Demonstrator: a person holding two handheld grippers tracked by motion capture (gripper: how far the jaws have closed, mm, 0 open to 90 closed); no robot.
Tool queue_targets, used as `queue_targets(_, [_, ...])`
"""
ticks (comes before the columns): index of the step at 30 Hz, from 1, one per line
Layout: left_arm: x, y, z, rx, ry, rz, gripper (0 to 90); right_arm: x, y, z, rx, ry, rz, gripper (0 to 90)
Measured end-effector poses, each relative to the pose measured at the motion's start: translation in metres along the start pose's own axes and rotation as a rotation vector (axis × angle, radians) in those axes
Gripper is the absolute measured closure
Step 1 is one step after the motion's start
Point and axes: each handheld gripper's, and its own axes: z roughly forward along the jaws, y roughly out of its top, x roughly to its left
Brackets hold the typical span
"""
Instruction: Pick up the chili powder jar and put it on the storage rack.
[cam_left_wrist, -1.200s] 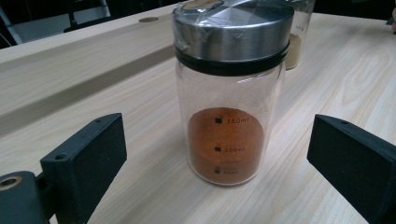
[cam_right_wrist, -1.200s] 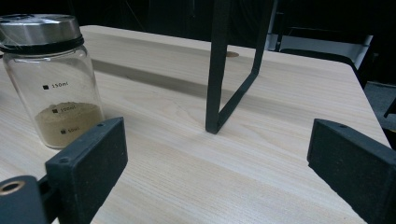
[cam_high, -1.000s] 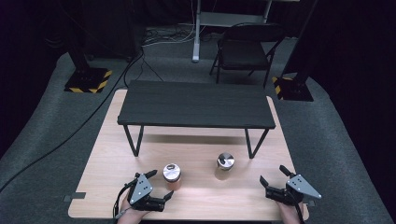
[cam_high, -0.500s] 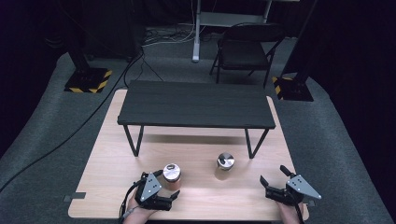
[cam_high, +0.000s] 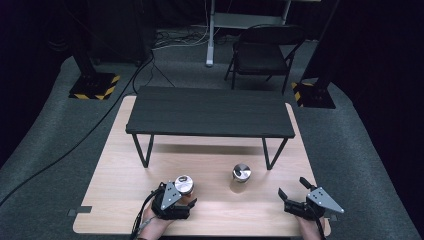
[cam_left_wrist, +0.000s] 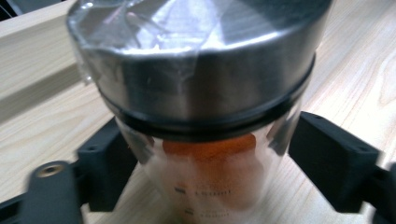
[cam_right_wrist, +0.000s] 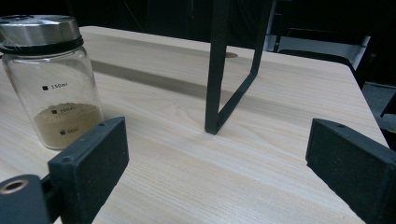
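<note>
- Your left gripper (cam_high: 181, 199) sits at the near left of the wooden table (cam_high: 120, 165), with the orange-filled jar (cam_high: 183, 184) between its jaws.
- In the left gripper view that jar (cam_left_wrist: 205, 154) stands upright on the wood, its steel lid (cam_left_wrist: 196, 60) still on and a scrap of clear film over the top. The jaws have just been closing on it; both black pads lie against the glass below the lid, so you are pinching the jar.
- The second jar (cam_high: 241, 173), with brown powder in it, stands near the first, to its right and a little farther from you. Nothing lies between the two.
- Your right gripper (cam_high: 296, 195) rests at the near right edge of the table, jaws spread wide with nothing between them.
- In the right gripper view the brown-powder jar (cam_right_wrist: 51, 84) stands off to the left beyond the left pad, apart from it.
- Straight ahead of those spread jaws is the bent metal leg (cam_right_wrist: 226, 70) of the low black bench (cam_high: 210, 111).
- That bench spans the far half of the table behind both jars.
- Beyond the table a folding chair (cam_high: 264, 55) stands on the grey floor.
</note>
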Motion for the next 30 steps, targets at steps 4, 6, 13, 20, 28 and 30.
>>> queue_targets(4, [0.002, 0.001, 0.002, -0.002, 0.003, -0.035, 30.2, 0.0, 0.0, 0.0, 0.0, 0.001, 0.001, 5.6])
queue_targets(6, [0.003, 0.001, 0.002, -0.002, 0.004, -0.039, 30.6, -0.001, 0.0, 0.0, 0.0, 0.001, 0.003, 5.6])
queue_targets(13, [0.007, -0.002, 0.003, -0.027, 0.001, -0.063, 31.8, 0.0, -0.001, 0.0, -0.004, 0.0, 0.003, 5.7])
queue_targets(20, [0.007, -0.005, 0.003, -0.048, -0.006, -0.065, 31.9, -0.001, -0.001, 0.0, -0.005, -0.001, 0.01, 5.6])
queue_targets(28, [0.007, -0.004, -0.004, -0.105, -0.016, -0.081, 31.9, -0.001, -0.001, 0.0, -0.005, 0.0, 0.007, 5.6])
queue_targets(30, [0.007, 0.004, -0.008, -0.112, -0.015, -0.077, 31.9, -0.001, -0.001, -0.001, -0.007, -0.001, 0.007, 5.6])
